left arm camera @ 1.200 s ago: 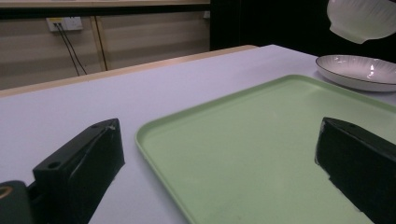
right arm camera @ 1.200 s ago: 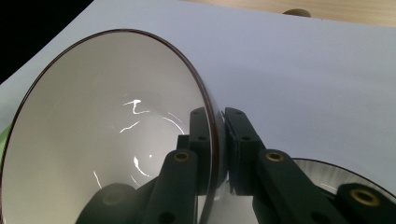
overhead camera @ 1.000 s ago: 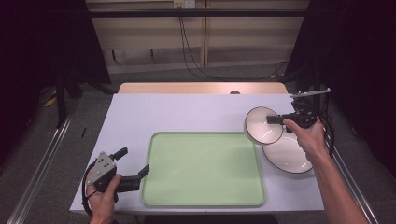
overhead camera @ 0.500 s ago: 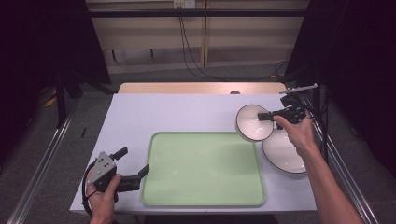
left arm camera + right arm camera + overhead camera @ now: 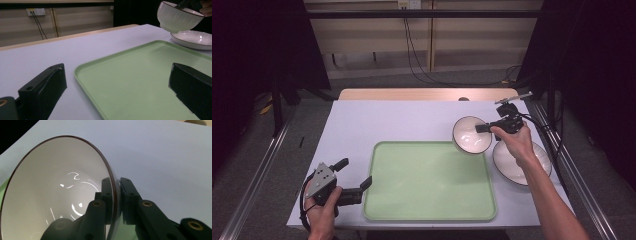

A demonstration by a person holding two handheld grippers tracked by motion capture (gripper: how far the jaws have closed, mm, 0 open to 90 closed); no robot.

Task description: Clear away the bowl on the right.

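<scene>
A white bowl (image 5: 470, 134) with a dark rim hangs in the air over the far right corner of the green tray (image 5: 427, 180). My right gripper (image 5: 482, 128) is shut on the bowl's rim, one jaw inside and one outside, as the right gripper view shows at the bowl (image 5: 57, 195) and gripper (image 5: 115, 187). A white plate (image 5: 512, 167) lies on the table right of the tray. My left gripper (image 5: 357, 176) rests open at the tray's near left edge, nothing between its jaws. From the left gripper view, the bowl (image 5: 175, 18) floats above the plate (image 5: 192, 40).
The white table (image 5: 402, 120) ends at a wooden strip along its far edge. Metal rails run along both sides of the table. Cables hang from a wall socket (image 5: 408, 4) behind it.
My right gripper has carried the bowl off the plate, leftward and slightly down toward the tray's far right corner. The left gripper has stayed where it was.
</scene>
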